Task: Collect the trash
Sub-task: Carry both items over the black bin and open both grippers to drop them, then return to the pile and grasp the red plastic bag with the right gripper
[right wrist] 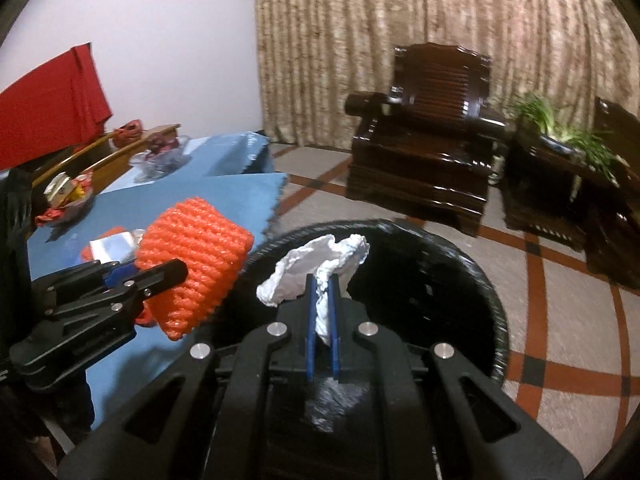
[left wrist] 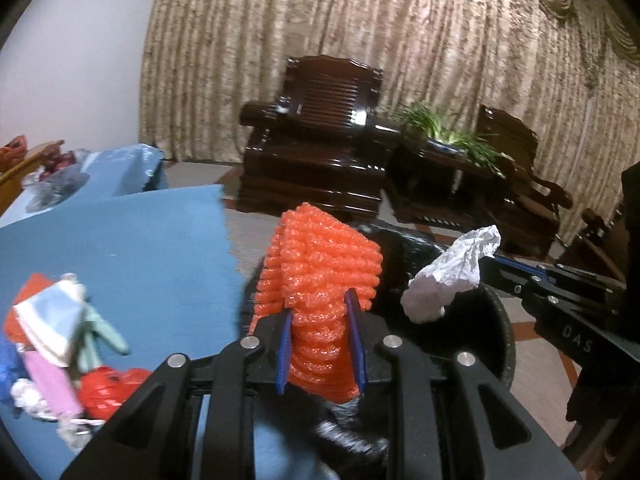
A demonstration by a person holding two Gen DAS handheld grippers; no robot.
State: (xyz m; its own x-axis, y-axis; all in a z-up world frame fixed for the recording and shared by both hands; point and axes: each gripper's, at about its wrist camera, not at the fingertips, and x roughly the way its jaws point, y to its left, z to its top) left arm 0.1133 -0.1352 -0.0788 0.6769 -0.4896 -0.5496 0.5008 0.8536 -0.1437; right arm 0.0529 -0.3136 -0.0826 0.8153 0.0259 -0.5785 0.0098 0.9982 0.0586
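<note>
My left gripper (left wrist: 320, 304) is shut on an orange foam fruit net (left wrist: 320, 280), held at the table's edge beside the black trash bin (left wrist: 500, 320). The net also shows in the right wrist view (right wrist: 196, 268), with the left gripper (right wrist: 160, 276) at the left. My right gripper (right wrist: 322, 280) is shut on a crumpled white tissue (right wrist: 316, 268) and holds it over the open black-lined bin (right wrist: 460, 280). The tissue also shows in the left wrist view (left wrist: 452, 272). More trash (left wrist: 56, 344) lies in a pile on the blue tablecloth (left wrist: 140, 248).
A dark wooden armchair (right wrist: 424, 136) and a side table with a green plant (right wrist: 560, 132) stand on the tiled floor beyond the bin. Glass dishes with wrapped items (right wrist: 72, 196) sit at the table's far left. A curtain covers the back wall.
</note>
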